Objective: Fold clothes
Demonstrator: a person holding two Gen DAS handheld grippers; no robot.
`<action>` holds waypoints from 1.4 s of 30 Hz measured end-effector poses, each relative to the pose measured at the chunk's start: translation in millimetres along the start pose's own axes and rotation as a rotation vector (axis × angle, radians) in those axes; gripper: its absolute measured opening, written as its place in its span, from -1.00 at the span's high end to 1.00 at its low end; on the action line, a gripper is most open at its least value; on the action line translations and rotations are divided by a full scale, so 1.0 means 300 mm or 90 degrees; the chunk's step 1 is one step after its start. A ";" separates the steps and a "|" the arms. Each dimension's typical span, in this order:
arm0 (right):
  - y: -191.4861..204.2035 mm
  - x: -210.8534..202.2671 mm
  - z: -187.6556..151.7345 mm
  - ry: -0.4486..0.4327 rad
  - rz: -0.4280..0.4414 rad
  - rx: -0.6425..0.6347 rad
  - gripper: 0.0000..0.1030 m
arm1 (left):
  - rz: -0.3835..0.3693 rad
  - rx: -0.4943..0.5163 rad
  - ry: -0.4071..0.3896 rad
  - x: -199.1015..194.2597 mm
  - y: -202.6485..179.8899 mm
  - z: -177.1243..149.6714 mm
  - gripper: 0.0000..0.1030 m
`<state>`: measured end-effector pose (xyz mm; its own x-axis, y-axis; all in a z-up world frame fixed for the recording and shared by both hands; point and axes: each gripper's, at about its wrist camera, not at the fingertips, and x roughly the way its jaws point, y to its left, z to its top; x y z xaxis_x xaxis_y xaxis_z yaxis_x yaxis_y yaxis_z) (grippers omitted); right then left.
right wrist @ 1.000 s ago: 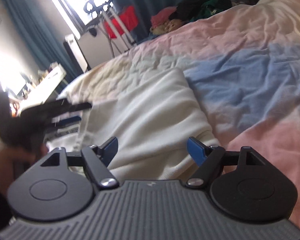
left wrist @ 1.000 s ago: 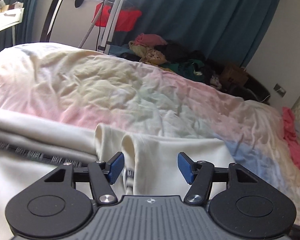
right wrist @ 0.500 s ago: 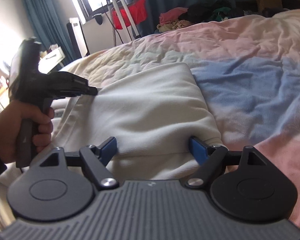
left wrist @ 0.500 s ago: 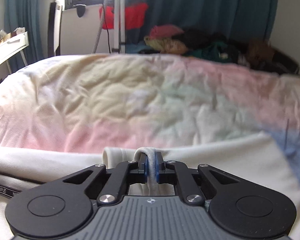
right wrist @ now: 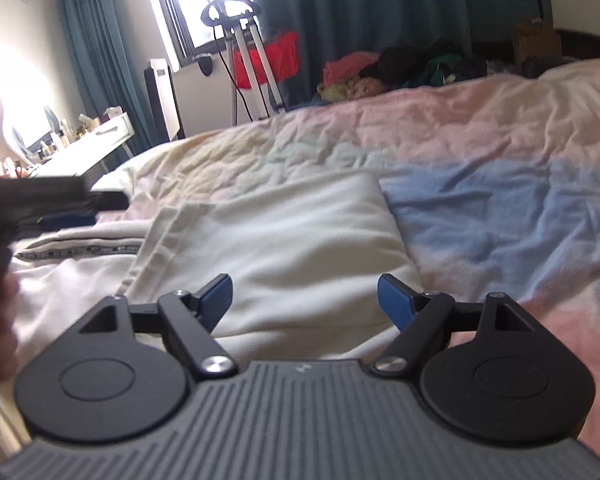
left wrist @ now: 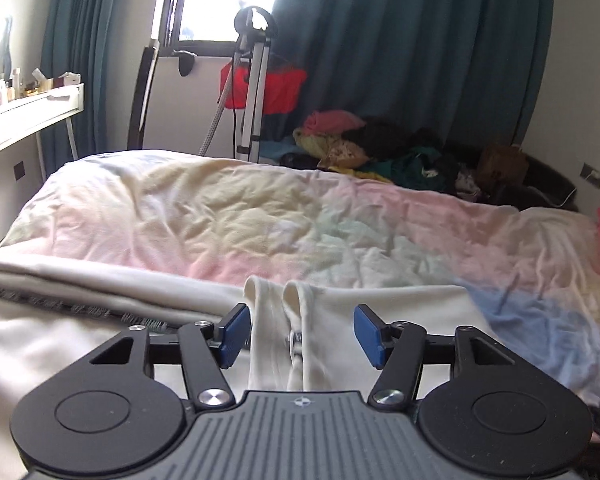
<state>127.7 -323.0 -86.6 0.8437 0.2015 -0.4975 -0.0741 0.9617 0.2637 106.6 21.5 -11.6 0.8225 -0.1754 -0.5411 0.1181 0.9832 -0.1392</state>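
the left gripper (left wrist: 301, 336) jaws have spread, releasing the cream garment (left wrist: 400, 320) fold.

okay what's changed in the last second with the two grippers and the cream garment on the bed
The left gripper, open a second ago, pinched the folded edge of the cream garment half a second ago and has now let go; its jaws stand open around that edge. The right gripper stayed open over the garment's folded part. The garment lies much as before on the pastel duvet.
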 end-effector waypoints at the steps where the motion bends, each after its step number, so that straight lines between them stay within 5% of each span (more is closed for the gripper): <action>1: 0.006 -0.020 0.006 -0.009 0.001 -0.002 -0.59 | 0.002 0.000 -0.004 -0.044 -0.002 -0.021 -0.33; 11: 0.078 -0.192 -0.005 -0.058 -0.014 -0.021 -0.59 | 0.007 0.024 -0.012 -0.318 -0.018 -0.229 -0.56; 19: 0.117 -0.194 -0.027 -0.053 -0.025 -0.038 -0.59 | 0.032 -0.006 -0.025 -0.341 0.039 -0.238 -0.62; 23: 0.107 -0.169 -0.038 -0.038 -0.020 -0.023 -0.59 | 0.048 -0.110 0.001 -0.333 0.169 -0.215 -0.68; 32: 0.088 -0.138 -0.042 -0.016 -0.023 -0.004 -0.59 | 0.116 -0.540 0.042 -0.404 0.708 -0.205 -0.77; 42: 0.077 -0.082 -0.065 0.036 -0.030 0.027 -0.59 | 0.169 -0.697 0.043 -0.402 0.971 -0.285 -0.62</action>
<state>94.9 -302.1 -84.2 0.8140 0.1675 -0.5562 -0.0118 0.9621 0.2724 -5.7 324.9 -57.7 0.7133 -0.0030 -0.7008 -0.6347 0.4214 -0.6478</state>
